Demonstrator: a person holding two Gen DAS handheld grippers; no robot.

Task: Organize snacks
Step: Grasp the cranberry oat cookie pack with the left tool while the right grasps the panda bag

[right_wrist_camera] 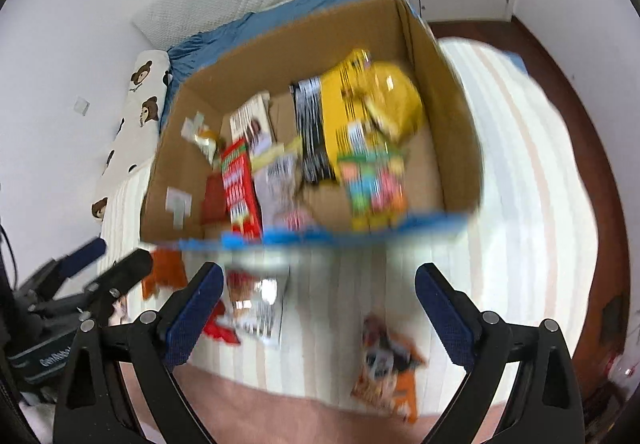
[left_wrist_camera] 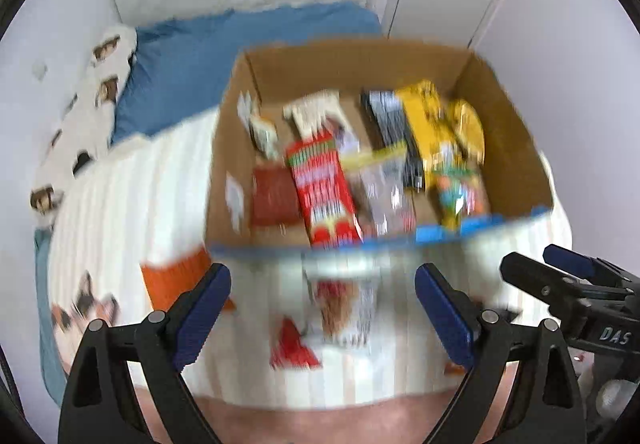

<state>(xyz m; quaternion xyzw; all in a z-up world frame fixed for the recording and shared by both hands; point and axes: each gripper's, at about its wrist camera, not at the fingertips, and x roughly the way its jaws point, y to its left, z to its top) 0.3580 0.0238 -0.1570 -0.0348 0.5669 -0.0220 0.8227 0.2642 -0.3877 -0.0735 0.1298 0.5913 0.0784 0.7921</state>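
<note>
The bed point(left_wrist_camera: 120, 204), covered by a white striped blanket, fills most of both views. A blue sheet point(left_wrist_camera: 224, 56) and a bear-print pillow point(right_wrist_camera: 140, 104) lie at its far end, next to the white wall.

A cardboard box point(left_wrist_camera: 508, 132) sits on the blanket, open at the top, with blue tape along its near rim. It holds most of the snacks. Both views are motion-blurred, so printed labels cannot be read.

Inside the box, a yellow bag point(right_wrist_camera: 376, 100) lies toward the right side, with a black-and-white packet point(right_wrist_camera: 312, 132) just beside it on the left. A multicoloured packet point(right_wrist_camera: 372, 184) lies in front of the yellow bag, near the taped rim. A long red box point(left_wrist_camera: 324, 188) lies left of centre, with a clear silver packet point(left_wrist_camera: 384, 192) to its right and a dark red packet point(left_wrist_camera: 276, 196) to its left.

Outside the box, on the blanket, a red-and-white packet point(left_wrist_camera: 340, 308) lies just in front of the near rim. An orange packet point(right_wrist_camera: 384, 364) lies nearer the camera in the right wrist view, and another orange packet point(left_wrist_camera: 176, 276) lies beside the box's near left corner.

The left gripper point(left_wrist_camera: 322, 308) is spread wide, holding nothing. The right gripper point(right_wrist_camera: 318, 308) is likewise spread wide and empty. Both hover above the blanket in front of the box.
</note>
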